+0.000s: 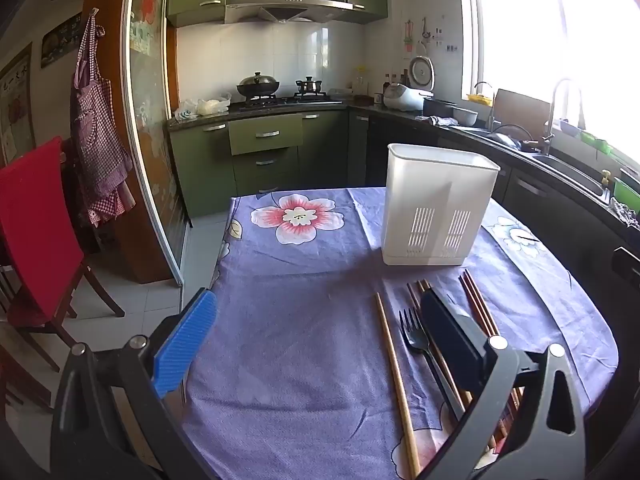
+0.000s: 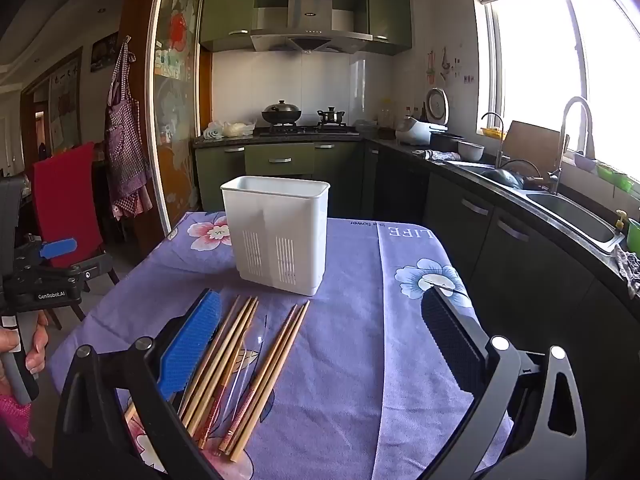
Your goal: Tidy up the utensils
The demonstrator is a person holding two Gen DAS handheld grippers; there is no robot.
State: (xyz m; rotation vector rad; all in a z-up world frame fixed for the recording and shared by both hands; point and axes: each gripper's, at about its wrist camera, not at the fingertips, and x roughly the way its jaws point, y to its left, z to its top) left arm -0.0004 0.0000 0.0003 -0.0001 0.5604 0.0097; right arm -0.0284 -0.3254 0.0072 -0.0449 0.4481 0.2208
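Our left tool (image 1: 316,344) hangs spread and empty, with the black fork (image 1: 416,336) just by its right finger. Chopsticks (image 2: 240,364) lie on the worktop pointing toward the white utensil holder (image 2: 280,232). Our right tool (image 2: 320,344), also spread, hovers right of them.

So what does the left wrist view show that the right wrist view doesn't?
Only the left wrist view shows a black fork lying among the chopsticks, and one chopstick lying apart from the rest.

Only the right wrist view shows the left hand-held gripper itself, held off the table's left edge, and a clear utensil among the chopsticks.

Both show the white holder upright on the purple floral cloth, nothing visible inside, and both hand-held grippers open.
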